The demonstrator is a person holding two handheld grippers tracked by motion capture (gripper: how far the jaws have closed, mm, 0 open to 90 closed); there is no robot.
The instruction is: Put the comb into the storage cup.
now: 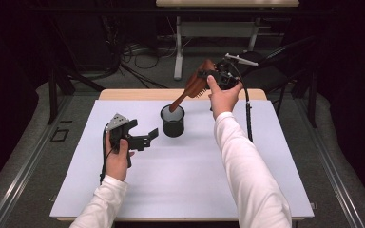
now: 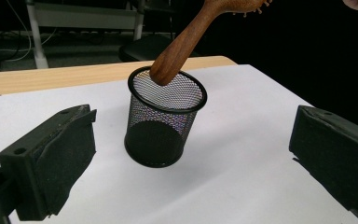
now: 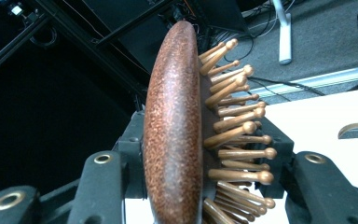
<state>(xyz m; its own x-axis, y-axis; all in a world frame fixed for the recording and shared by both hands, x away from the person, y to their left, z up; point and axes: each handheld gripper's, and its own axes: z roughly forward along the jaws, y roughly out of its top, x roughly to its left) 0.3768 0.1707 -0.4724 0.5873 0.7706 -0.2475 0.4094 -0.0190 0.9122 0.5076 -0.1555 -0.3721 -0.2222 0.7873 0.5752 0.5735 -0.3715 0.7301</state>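
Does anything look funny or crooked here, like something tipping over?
Nothing is spilled or broken. The brown wooden hairbrush leans at a slant, its handle tip inside the black wire-mesh cup, because the right gripper holds its head. The cup stands upright on the white table.

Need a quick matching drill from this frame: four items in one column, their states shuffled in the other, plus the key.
1. brown wooden hairbrush
2. black wire-mesh cup
3. left gripper
4. right gripper

A. jaws open, holding nothing
B. standing upright on the white tabletop
C. tilted, handle tip inside the cup
D. shut on the brush head

Pairs: 1-C, 2-B, 3-A, 4-D
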